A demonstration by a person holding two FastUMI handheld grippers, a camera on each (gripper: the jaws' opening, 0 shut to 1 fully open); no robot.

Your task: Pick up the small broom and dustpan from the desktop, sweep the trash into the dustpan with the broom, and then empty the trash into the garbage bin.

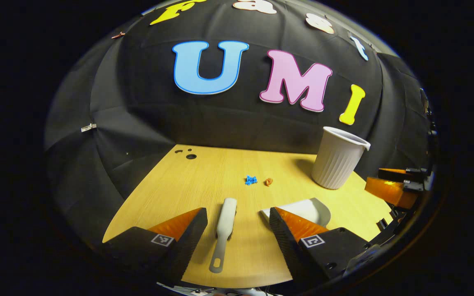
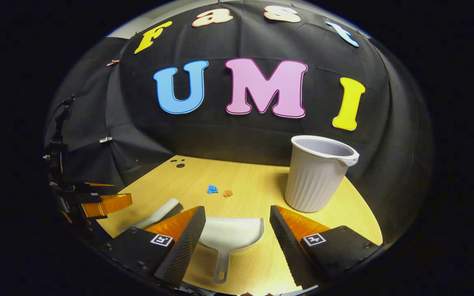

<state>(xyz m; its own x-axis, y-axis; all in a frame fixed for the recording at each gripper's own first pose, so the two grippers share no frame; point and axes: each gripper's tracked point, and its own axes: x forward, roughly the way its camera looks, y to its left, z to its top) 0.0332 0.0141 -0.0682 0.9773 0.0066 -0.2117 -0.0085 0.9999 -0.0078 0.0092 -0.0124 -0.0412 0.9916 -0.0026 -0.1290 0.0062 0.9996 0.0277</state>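
Count on desktop [image 2: 261,185]: 1 broom [image 1: 225,222], 1 dustpan [image 2: 231,234], 1 garbage bin [image 2: 317,179], 2 trash bits — blue [image 2: 212,189], orange-brown [image 2: 228,193]

Left tool [image 1: 238,230]: black ribbed fingers, orange panels, square markers.

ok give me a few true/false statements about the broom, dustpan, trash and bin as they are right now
1. The broom lies flat on the desk. True.
2. The right gripper is shut on the dustpan. False: its fingers stand open, the dustpan between them on the desk.
3. The bin stands upright. True.
4. The blue scrap and the orange scrap are in the dustpan. False: they lie on the desk beyond it.
5. The left gripper holds the broom. False: open.
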